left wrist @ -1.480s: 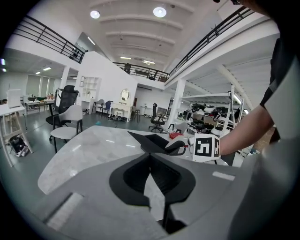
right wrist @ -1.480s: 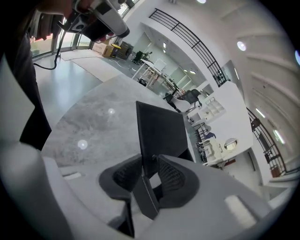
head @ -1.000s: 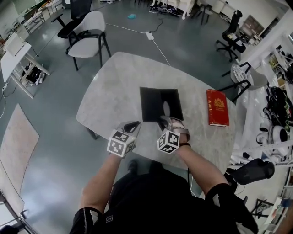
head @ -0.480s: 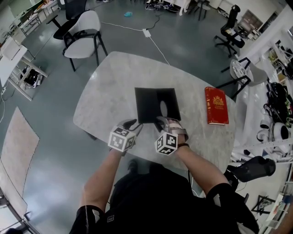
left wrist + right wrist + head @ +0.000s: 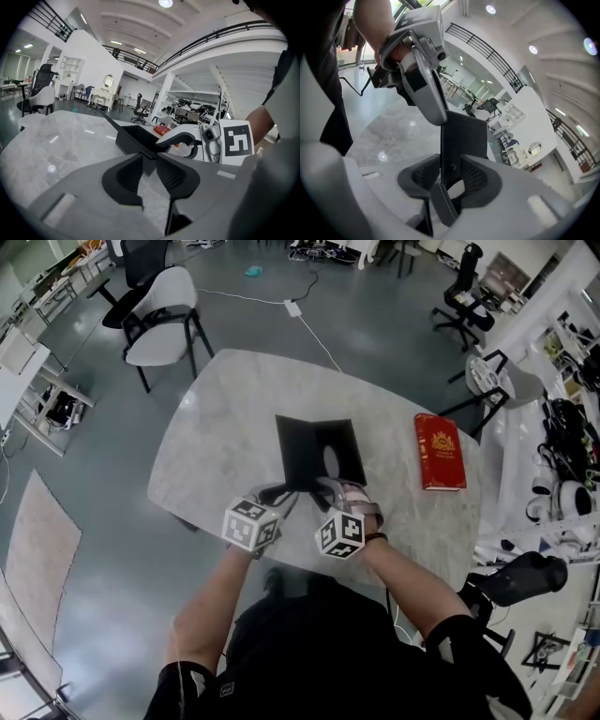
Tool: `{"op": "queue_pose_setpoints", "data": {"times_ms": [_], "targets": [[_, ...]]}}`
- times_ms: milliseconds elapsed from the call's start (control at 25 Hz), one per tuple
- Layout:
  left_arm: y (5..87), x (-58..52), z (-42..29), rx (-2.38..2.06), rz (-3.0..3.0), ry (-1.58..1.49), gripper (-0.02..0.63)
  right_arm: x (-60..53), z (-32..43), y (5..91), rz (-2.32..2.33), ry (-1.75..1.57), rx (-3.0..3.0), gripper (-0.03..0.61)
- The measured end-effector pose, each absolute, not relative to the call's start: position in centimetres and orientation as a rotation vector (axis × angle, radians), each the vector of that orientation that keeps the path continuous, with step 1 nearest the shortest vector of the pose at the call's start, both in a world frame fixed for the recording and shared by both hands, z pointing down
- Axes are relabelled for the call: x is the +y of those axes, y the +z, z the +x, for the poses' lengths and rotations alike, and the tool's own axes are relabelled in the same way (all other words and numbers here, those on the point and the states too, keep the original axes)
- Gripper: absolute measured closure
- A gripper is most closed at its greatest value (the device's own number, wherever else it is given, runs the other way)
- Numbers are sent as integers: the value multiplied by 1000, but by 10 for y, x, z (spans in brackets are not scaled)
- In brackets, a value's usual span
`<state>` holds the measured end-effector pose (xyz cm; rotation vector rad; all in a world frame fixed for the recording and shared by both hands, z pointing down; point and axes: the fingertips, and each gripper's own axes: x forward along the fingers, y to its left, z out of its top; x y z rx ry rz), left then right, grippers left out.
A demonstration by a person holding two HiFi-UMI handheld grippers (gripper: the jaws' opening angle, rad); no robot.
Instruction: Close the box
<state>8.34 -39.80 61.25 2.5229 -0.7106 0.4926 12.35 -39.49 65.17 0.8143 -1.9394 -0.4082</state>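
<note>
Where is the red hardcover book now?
In the head view, the red hardcover book lies on the right of the grey marble table, right of the black box.

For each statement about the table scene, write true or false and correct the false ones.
1. The red book lies on the table, to the right of the black box and apart from it. True: the red book and black box both rest on the table.
2. The box is shut, with its lid flat. False: the lid slants up from it.
3. A white chair stands on the table. False: the white chair stands on the floor beyond it.
4. A black panel of the box stands between the right gripper's jaws. True: the black panel is there in the right gripper, and those jaws are opening.
</note>
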Motion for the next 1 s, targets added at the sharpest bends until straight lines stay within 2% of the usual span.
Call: {"op": "queue_pose_setpoints", "data": {"times_ms": [280, 640, 1000], "targets": [[581, -397, 97, -644, 2595, 397, 522, -399, 110, 629, 886, -356, -2029, 460], [562, -410, 68, -763, 2657, 413, 540, -397, 138, 610, 1005, -259, -2037, 469], [570, -416, 67, -806, 2633, 442, 560, -400, 190, 610, 1279, 235, -2135, 458]]}}
